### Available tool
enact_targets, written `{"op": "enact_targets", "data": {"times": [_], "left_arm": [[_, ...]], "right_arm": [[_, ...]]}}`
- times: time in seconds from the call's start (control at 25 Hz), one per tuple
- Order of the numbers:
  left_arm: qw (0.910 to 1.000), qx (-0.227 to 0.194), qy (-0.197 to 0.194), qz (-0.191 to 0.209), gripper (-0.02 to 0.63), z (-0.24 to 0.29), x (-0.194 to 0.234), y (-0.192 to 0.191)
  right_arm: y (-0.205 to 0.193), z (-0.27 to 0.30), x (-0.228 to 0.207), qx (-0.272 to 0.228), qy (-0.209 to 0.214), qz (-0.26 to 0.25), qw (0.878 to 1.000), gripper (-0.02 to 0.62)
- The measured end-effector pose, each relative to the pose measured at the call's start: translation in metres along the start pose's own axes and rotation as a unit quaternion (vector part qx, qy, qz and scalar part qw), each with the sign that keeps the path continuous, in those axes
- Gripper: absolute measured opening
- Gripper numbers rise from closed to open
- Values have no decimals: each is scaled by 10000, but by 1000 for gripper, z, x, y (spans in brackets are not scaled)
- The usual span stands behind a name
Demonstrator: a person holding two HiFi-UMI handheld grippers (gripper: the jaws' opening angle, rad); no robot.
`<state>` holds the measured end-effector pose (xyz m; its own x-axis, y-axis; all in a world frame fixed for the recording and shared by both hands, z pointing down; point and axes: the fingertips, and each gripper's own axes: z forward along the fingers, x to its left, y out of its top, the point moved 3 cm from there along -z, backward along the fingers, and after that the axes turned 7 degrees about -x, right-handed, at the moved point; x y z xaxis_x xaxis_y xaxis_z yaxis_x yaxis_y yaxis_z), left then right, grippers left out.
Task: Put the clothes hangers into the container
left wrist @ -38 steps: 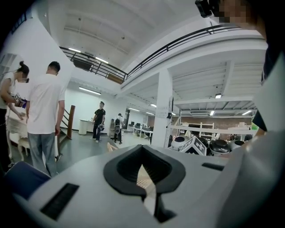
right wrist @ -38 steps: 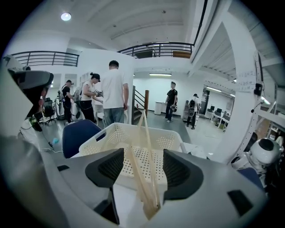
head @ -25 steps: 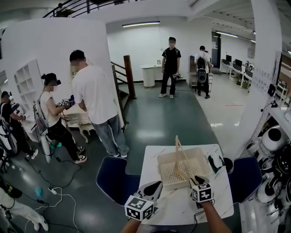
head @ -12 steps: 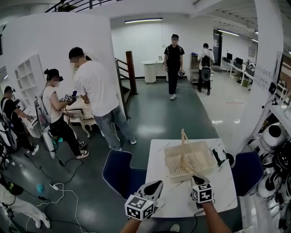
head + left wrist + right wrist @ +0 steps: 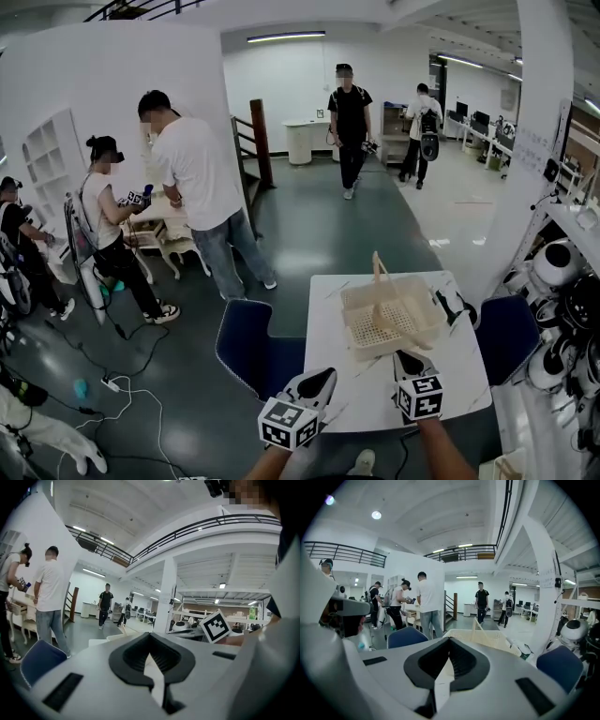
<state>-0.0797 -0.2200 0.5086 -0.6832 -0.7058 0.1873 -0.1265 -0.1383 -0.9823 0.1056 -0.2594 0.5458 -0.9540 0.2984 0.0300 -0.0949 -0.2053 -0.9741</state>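
Both tools low over the near edge of the white bench [image 5: 459,380], apart from each other. Left tool [image 5: 318,382] [image 5: 149,637] pinched together, nothing between the pads, set off to the left of the basket. Right tool [image 5: 405,360] [image 5: 449,641] just closed tight, likewise empty, tip just beside the near rim of the container [image 5: 350,328] [image 5: 461,634]; contact hard to judge.

Cream, perforated container sitting mid-bench. Inside it, one pale wooden clothes hanger [image 5: 379,281] [image 5: 476,626], propped upright and rising well above the rim. Possibly a second piece lying low across the near right corner, too small to tell.

Blue chair [image 5: 248,342] at the bench's left side, another blue chair [image 5: 511,342] at its right. Beyond, on the grey floor, several people standing, well apart from the bench.
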Motion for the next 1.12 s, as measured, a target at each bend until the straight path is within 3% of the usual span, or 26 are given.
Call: {"op": "enact_targets", "data": {"times": [0.44,1.12], "left_arm": [[9997,-106,-197,-71,5,-26,-9,1],[9983,-143,-529,-211,5,-71,-25,-7]], "right_arm": [[24,-35,35,-450,23,-11,9990,18],[25,-76,87,-593,-138,-145,9980,18]]}}
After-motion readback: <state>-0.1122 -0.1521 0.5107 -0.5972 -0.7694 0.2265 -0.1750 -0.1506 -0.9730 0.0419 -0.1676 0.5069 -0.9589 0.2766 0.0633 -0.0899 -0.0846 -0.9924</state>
